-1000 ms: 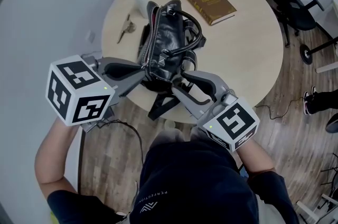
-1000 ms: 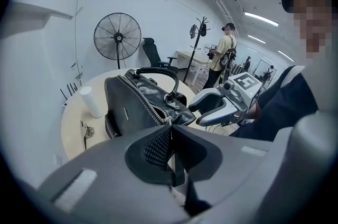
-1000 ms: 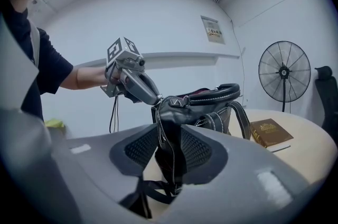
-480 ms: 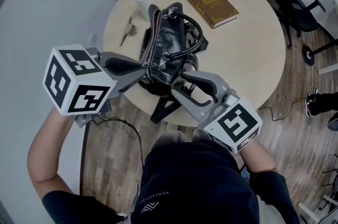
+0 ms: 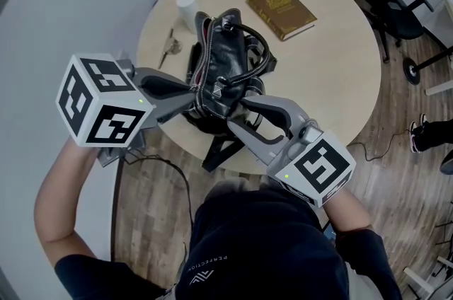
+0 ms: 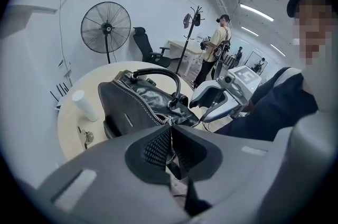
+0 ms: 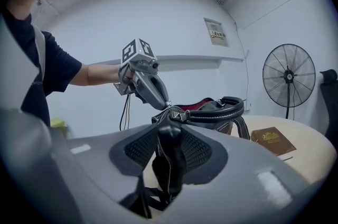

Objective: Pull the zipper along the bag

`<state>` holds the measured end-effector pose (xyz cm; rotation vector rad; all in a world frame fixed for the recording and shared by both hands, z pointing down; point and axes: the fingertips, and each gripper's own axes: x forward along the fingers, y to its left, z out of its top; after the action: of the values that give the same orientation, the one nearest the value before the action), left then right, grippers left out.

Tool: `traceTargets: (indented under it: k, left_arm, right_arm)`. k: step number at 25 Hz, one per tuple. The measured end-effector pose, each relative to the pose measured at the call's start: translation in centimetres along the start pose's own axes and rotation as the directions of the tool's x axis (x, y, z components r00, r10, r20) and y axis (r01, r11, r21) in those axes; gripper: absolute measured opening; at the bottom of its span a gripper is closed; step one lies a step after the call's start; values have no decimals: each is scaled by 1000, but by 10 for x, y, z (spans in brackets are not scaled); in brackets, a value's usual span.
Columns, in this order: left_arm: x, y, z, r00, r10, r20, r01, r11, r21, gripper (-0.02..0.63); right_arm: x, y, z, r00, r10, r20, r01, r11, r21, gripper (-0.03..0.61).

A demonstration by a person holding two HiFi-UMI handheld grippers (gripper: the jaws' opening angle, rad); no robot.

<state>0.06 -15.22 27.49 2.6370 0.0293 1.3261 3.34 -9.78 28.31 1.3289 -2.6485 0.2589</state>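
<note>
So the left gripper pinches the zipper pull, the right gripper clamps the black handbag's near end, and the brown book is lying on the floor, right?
Not quite: the brown book lies on the round table, beyond the black handbag, not on the floor; the head view shows it. The rest stands.

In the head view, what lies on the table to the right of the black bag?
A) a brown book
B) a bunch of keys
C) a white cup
A: the brown book lies right of the black bag; the white cup and keys lie left of it.
</note>
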Motion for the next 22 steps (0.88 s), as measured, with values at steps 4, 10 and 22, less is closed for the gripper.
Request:
traceTargets:
  k: [4, 10, 22]
  left_arm:
    - [1, 3, 3, 1000, -15, 9, 15, 1000, -5, 29]
    - [2, 5, 5, 999, -44, 19, 44, 999, -19, 29]
    - [10, -9, -4, 994, -106, -20, 105, 994, -19, 26]
  right_arm:
    - [3, -1, 4, 1000, 12, 0, -12, 1000, -7, 140]
    - [4, 0, 9, 1000, 14, 4, -14, 1000, -17, 141]
    - [16, 4, 9, 999, 37, -16, -37, 999, 17, 144]
